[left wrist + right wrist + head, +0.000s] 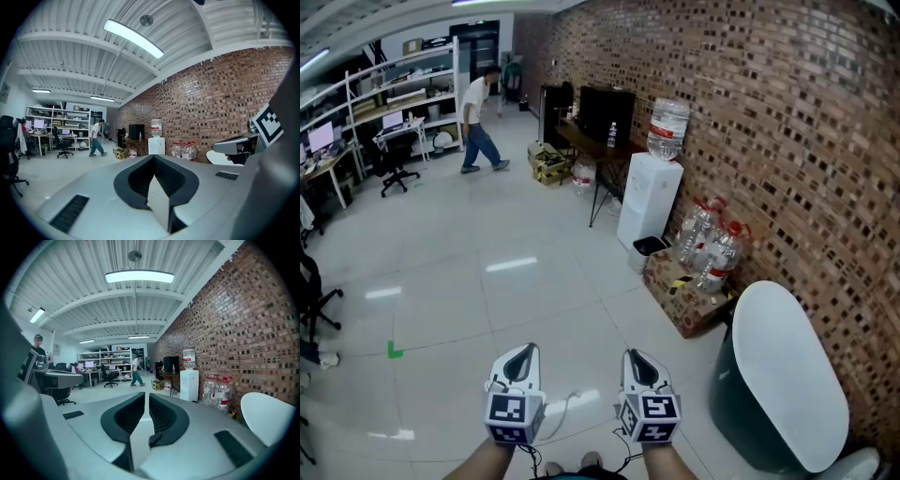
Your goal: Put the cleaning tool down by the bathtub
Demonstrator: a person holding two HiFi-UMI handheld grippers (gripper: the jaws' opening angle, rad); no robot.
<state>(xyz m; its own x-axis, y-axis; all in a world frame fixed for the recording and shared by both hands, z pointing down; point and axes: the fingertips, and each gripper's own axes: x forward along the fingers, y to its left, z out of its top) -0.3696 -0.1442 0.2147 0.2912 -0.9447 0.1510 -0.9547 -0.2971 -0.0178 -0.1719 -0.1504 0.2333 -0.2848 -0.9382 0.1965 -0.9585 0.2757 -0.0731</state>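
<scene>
Bathtub [787, 375] lies beside the right hand-held gripper [636, 356] (jaws slightly apart).

Pale tiled floor [534, 244], water dispenser [649, 202], cardboard box [680, 302], bathtub [783, 366]

1. Red-brown brick wall [769, 94], speckled dark and pale.
2. Glossy pale grey tiled floor [506, 234]; green mark [394, 350].
3. White-topped bathtub [787, 375], dark teal side.
4. Grey left tool [525, 349] and right tool [635, 354]; black-and-white square markers.

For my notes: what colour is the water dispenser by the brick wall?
White. The dispenser shows best in the head view.
</scene>
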